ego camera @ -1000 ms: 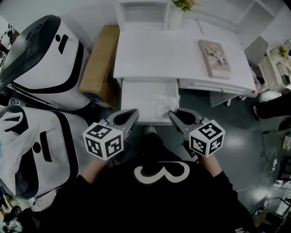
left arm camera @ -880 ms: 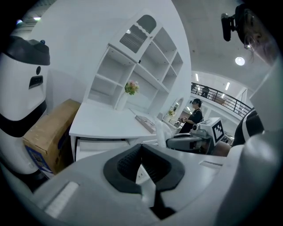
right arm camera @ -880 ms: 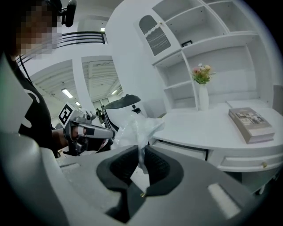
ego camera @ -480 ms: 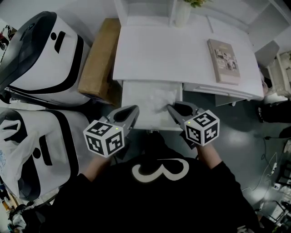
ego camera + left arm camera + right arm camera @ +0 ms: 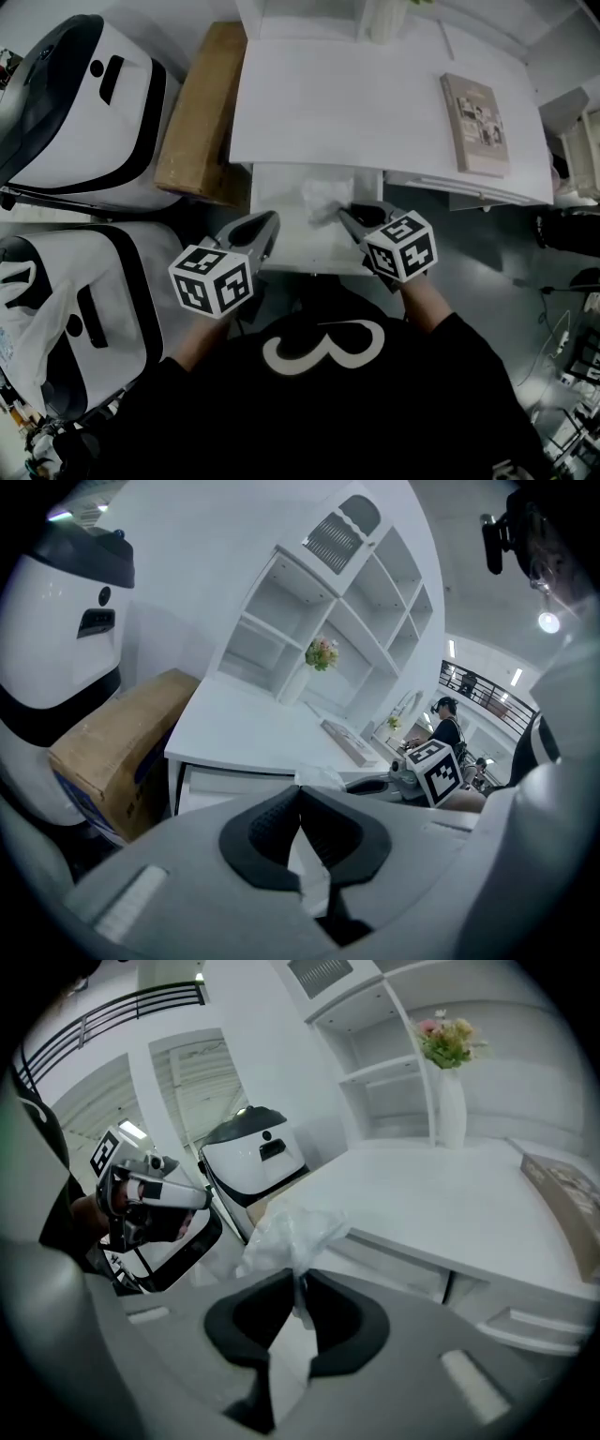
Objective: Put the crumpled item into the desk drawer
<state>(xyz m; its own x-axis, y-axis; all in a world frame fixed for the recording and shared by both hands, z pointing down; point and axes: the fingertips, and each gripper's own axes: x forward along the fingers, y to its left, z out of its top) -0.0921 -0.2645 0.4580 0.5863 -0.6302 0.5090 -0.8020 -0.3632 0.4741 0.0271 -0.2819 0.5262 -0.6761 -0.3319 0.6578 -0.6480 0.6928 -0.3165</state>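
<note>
Edged forward, the right gripper (image 5: 347, 214) stays clamped on the crumpled item (image 5: 323, 197) above the open drawer (image 5: 279, 192); left gripper (image 5: 271, 222) closed, empty.

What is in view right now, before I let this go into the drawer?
desk: one, white, centre
drawer: one, white, pulled open
crumpled item: one, white, over the drawer
book: one, beige, desk's right side
vase: one, white, desk's back
shelf unit: one, white, behind desk
cardboard box: one, brown, left of desk
bulky units: two, white and black, far left
left gripper: grey, jaws together, empty
right gripper: grey, jaws shut on the crumpled item
</note>
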